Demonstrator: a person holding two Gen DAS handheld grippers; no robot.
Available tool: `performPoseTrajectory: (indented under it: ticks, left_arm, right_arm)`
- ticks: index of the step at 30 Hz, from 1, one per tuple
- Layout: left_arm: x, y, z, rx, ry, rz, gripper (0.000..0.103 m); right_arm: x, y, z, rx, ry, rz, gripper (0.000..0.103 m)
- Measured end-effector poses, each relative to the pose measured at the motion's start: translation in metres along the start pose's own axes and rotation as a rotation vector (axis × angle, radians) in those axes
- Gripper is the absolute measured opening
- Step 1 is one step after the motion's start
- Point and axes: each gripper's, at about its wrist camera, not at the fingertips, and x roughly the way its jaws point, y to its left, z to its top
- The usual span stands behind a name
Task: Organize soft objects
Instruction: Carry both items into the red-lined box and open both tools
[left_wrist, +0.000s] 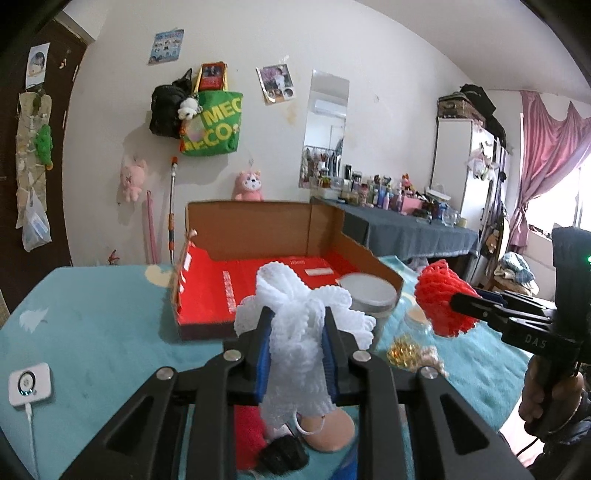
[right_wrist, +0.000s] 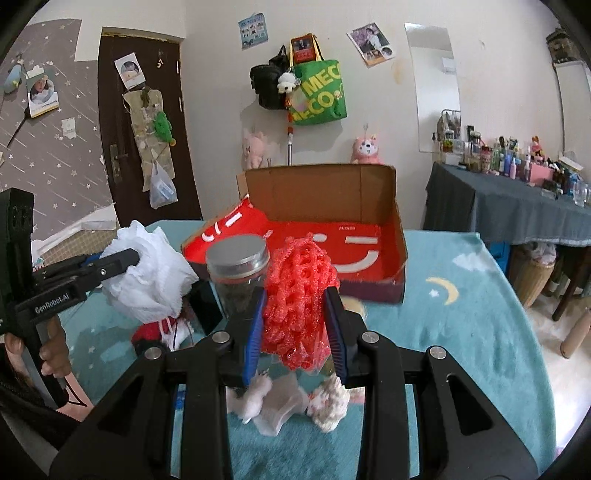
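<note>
both nets are held up in the air, ready to go into the red box.

the left gripper (left_wrist: 298, 334) is squeezed tight on the white foam net (left_wrist: 295, 317), and the right gripper (right_wrist: 295, 321) is squeezed tight on the red foam net (right_wrist: 297, 291); both nets hang above the blue blanket (left_wrist: 92, 325), just in front of the open cardboard box (left_wrist: 258, 266). i think the good way is to lift each net high over the front wall, go slow, and let go only when it is over the red floor. the glass jar with a metal lid (right_wrist: 238, 273) stands right in the way, so go around it. a white fluffy toy (right_wrist: 328, 406), gold beads (left_wrist: 402, 350) and a small white device (left_wrist: 28, 384) lie near too.
</note>
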Motion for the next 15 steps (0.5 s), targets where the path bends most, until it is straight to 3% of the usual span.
performPoseTrajectory:
  ticks: [9,15]
  left_arm:
    - [0.006,0.011,0.032,0.018,-0.057,-0.011,0.025]
    - [0.02,0.012,0.055,0.067,-0.055,-0.05,0.025]
  right_arm:
    - [0.015,-0.009,0.031,-0.035,-0.009,0.029,0.03]
    - [0.036,-0.021,0.056,-0.029,0.031,0.106,0.03]
